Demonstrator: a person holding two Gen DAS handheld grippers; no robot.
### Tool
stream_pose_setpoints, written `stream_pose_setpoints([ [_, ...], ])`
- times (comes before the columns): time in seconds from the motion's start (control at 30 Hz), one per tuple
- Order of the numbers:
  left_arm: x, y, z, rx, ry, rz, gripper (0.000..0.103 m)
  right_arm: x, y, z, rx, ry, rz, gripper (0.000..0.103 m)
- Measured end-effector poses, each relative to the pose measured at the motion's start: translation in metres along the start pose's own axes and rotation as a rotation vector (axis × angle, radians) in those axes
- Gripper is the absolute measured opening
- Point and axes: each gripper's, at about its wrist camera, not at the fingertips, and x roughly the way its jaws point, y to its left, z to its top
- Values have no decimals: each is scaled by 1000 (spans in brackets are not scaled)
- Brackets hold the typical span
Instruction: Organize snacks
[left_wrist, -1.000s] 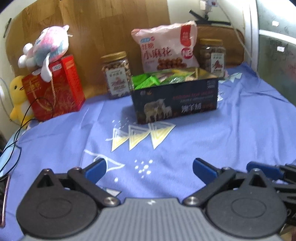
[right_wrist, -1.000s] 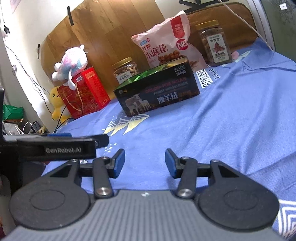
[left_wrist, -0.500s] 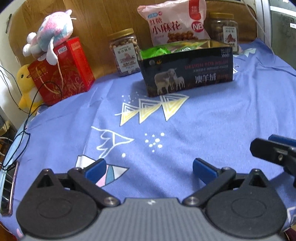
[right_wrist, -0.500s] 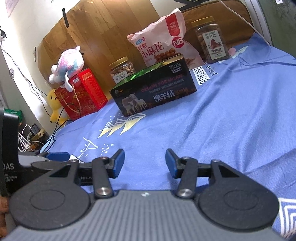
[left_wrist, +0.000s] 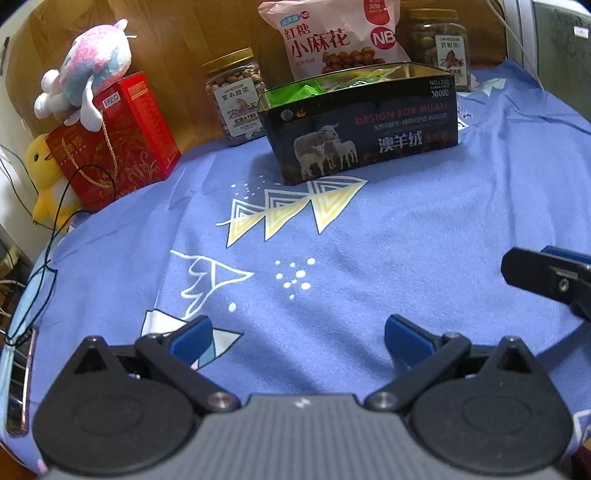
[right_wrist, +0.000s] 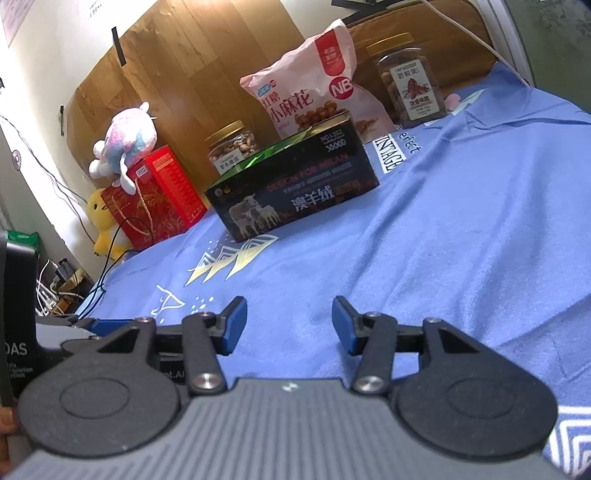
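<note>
From where I stand, both tools hang low over the blue printed cloth (left_wrist: 424, 229), and neither has anything in it. The left gripper (left_wrist: 298, 334) has its blue pads spread wide with only cloth showing between them. The right gripper (right_wrist: 289, 325) is opening its jaws at this moment, and nothing sits between them either.

The snacks are all at the far end of the cloth. A dark rectangular tin with sheep printed on its side (left_wrist: 364, 136) stands open, with green wrapped packets (left_wrist: 295, 94) lying inside it. Just behind it leans a pink plastic bag of fried twists (left_wrist: 332, 40). 2 clear plastic jars with gold lids flank them: the left nut jar (left_wrist: 236, 99) and the right nut jar (left_wrist: 439, 40). A red gift box with a cord handle (left_wrist: 122, 140) stands off to the left, a pastel plush toy (left_wrist: 88, 77) perched on it and a yellow plush duck (left_wrist: 46, 173) beside it.

I judge the step in hand to be the reach toward that group. To do it well, I would bring 1 tool forward at a time, since the 2 sit near each other. A jar wants widely spread pads around its middle, kept upright. The bag looks soft and slippery, so a pinch at its top seam seems safer. What goes into the tin should be lowered past its rim, not dropped.
</note>
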Motion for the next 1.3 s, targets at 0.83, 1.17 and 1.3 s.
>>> stream_pose_setpoints([
  [0.83, 4, -2, 4, 7, 13, 14, 103, 3, -10, 1, 35, 1, 7, 57],
  [1.17, 4, -3, 4, 11, 11, 18, 103, 3, -10, 1, 35, 1, 8, 57],
  [1.3, 4, -3, 4, 12, 11, 20, 103, 3, -10, 1, 35, 1, 8, 57],
])
